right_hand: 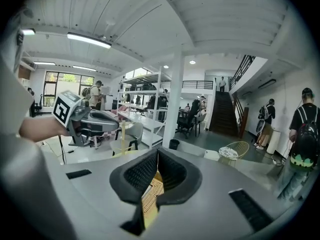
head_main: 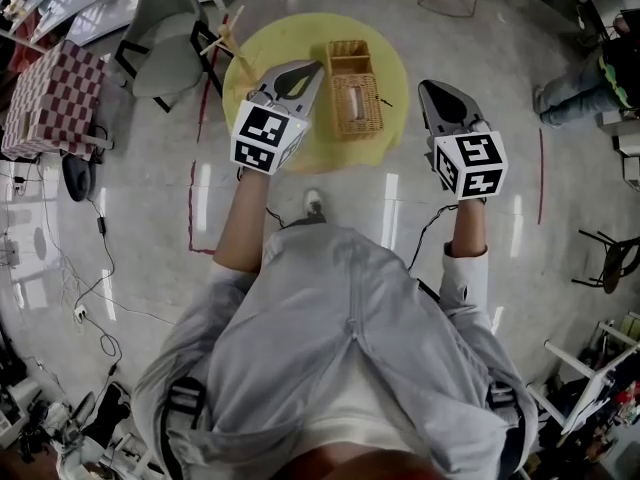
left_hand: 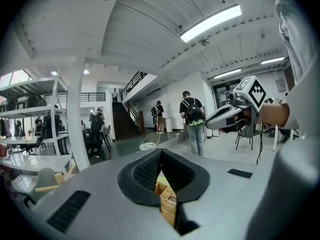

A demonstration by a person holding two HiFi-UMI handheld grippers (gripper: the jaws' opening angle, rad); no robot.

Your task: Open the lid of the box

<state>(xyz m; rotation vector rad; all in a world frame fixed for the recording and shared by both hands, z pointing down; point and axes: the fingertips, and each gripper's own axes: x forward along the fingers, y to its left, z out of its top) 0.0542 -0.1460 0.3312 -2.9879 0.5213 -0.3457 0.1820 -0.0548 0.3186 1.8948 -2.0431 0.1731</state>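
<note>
Left gripper [head_main: 314, 70] and right gripper [head_main: 426, 87] are being held pinched shut, empty, at 9 and 3 o'clock of the box [head_main: 355, 90], so closed tips could shove it.

Box [head_main: 355, 93] on table [head_main: 272, 46], chair [head_main: 165, 30] left

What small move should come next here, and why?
Probably open the left tongs and ease them toward the rectangular woven wicker box on the round yellow table: both they and the right tongs are shut and empty, and neither grips the box.
</note>
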